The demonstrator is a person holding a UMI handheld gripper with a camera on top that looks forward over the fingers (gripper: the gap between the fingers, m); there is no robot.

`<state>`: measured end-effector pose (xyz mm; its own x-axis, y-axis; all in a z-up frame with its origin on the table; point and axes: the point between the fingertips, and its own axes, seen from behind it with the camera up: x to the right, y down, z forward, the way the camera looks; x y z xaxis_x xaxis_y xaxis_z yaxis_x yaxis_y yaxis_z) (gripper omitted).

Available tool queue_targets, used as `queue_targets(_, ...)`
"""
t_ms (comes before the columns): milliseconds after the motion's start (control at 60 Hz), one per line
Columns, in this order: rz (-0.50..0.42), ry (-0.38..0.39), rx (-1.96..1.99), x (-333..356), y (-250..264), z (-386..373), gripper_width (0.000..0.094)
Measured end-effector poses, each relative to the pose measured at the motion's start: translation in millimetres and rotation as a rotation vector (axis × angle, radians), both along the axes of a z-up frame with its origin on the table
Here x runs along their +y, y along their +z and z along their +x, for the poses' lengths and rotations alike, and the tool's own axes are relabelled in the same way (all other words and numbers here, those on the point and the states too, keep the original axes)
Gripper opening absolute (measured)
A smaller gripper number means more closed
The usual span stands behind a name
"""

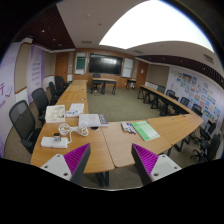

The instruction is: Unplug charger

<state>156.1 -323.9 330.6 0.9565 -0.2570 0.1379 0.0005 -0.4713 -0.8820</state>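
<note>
A white charger with a coiled cable (69,129) lies on the wooden table (110,140), to the left and well ahead of my fingers. A white power strip (55,142) lies just in front of it near the table's near edge. Whether the charger is plugged into it I cannot tell. My gripper (112,163) is open and empty, held above the floor short of the table, with its purple pads (79,160) spread wide.
A white box (55,113), papers (90,120) and a green booklet (147,130) lie on the table. Black chairs (22,120) stand along the left. More tables run down both sides of the room, with a screen (105,64) on the far wall.
</note>
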Motion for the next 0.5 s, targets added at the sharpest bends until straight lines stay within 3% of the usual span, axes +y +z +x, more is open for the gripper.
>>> queue_targets(167, -0.019, -0.021, -0.026, -6.9, -11.0, -3.5, 0.0853)
queue_targets(350, -0.098, -0.023, -0.006, -10.8, -64.6, -21.4, 0.0854)
queue_targets(500, -0.127, 0.036, 0.032, 5.0, -121.4, -70.9, 0.0850)
